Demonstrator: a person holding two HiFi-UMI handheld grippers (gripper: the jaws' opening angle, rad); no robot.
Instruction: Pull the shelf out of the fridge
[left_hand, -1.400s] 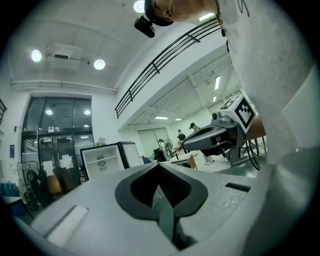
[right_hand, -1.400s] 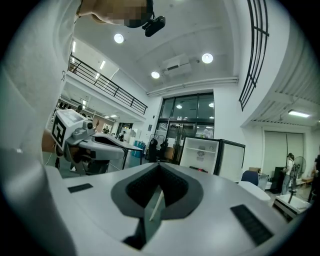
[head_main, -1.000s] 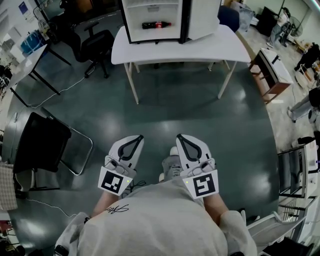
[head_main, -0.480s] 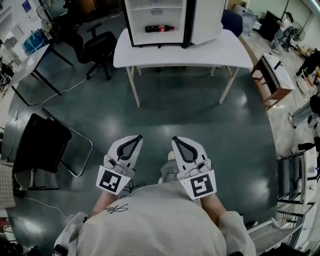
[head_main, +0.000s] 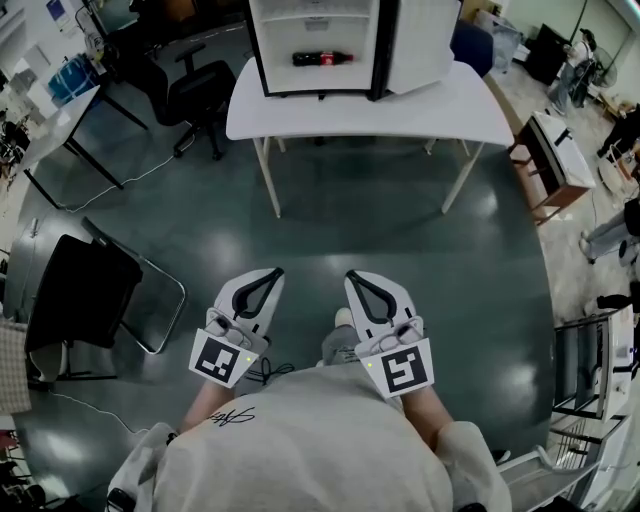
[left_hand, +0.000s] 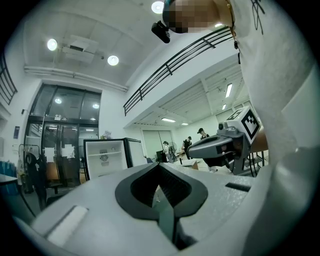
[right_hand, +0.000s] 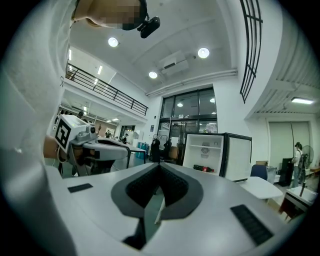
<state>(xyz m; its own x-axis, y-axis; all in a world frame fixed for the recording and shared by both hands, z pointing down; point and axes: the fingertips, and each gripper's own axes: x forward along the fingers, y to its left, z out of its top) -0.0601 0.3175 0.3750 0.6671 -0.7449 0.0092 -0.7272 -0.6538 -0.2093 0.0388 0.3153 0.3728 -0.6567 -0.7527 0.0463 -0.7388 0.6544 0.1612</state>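
Holding both tools close in front of my chest, I stand on the dark floor (head_main: 390, 235), well apart from the white counter (head_main: 300, 112) ahead of me. My left gripper (head_main: 273, 274) has its jaws pressed fully together, with nothing between them. My right gripper (head_main: 354, 275) is closed the same way and is also empty. The two sit side by side, near each other but not touching, both pointing level toward the counter.

On the counter stands a small fridge (head_main: 256, 50) with its door (head_main: 415, 40) swung wide open to the right. Inside, the white shelf (right_hand: 204, 146) sits in place across the upper part of the compartment, fully inside the fridge. A cola bottle (head_main: 322, 59) lies on its side lower down, beneath that shelf; I cannot tell whether it rests on the fridge floor or on a second shelf.

To the left of the counter is a black office chair (head_main: 195, 90). A black folding chair (head_main: 75, 290) stands nearer to me on my left side.
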